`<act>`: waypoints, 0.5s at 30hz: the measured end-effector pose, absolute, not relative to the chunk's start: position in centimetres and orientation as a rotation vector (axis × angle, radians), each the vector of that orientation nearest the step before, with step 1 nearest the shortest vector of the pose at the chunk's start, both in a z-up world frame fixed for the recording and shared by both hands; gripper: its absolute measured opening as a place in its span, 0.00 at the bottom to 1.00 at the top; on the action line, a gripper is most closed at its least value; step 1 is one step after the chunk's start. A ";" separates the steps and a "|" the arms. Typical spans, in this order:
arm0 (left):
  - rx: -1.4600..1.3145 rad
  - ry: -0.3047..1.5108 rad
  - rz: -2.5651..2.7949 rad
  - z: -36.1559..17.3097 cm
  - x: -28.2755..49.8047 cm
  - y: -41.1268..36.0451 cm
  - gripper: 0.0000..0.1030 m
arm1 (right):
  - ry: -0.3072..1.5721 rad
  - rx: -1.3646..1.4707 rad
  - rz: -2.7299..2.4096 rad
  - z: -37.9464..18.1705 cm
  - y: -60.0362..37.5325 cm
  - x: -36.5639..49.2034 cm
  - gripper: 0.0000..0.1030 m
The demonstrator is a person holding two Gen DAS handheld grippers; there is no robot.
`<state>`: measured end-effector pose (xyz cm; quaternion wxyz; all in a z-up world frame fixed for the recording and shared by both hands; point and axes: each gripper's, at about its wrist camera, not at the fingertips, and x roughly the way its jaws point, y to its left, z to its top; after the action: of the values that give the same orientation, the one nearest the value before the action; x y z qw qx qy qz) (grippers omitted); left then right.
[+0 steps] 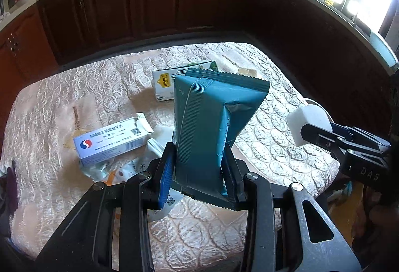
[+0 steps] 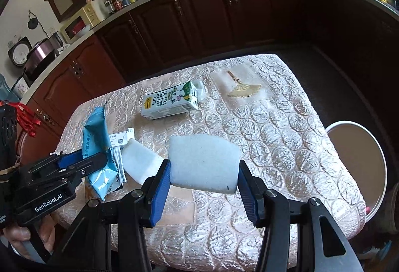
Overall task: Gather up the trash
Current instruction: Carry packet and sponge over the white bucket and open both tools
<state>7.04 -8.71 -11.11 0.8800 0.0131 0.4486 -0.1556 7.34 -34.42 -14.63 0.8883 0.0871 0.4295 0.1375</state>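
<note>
Left gripper: the left gripper [image 1: 198, 173] is clamped on a teal snack packet [image 1: 212, 127], blue pads squeezing its lower end; the packet stands up tall and loose above the jaws, clear of the bench

Right gripper: the right gripper [image 2: 203, 181] is pinched on a white foam block [image 2: 204, 162], one pad on each side; the block sits between the tips, lifted off the cloth

Slip risk: that packet is slick film held only near its bottom seam; a quick swing could let it flop or slide out, I'd judge; the foam is soft, so a squeeze that eases could drop it

Bin: a round white bin [image 2: 359, 162] sits off the bench's right edge, lower than the top; looks like the drop point; the right gripper is nearer to it, the left well apart, so a hurried crossing might knock the two grippers together

Left on the bench: a blue-and-white medicine box [image 1: 109, 145] lies just beyond the left gripper on crumpled wrappers [image 1: 119, 170]; a second white foam piece [image 2: 139, 162] beside them; further out a milk carton [image 2: 172, 101] on its side

Bench: quilted pink cloth over the bench [image 2: 286, 147]; its puckers could snag a low sweep

Far: dark wooden cabinets [image 2: 199, 23] behind; nothing blocks the way to the bin that I can see
</note>
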 end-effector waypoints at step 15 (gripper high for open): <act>0.047 0.950 -0.395 -11.4 6.8 -11.6 0.33 | 0.894 0.213 0.227 -14.8 -37.8 6.7 0.49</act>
<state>6.83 -11.59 -11.37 0.8704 0.0223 0.4541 -0.1888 6.72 -37.78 -14.78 0.8901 0.1025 0.4304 0.1095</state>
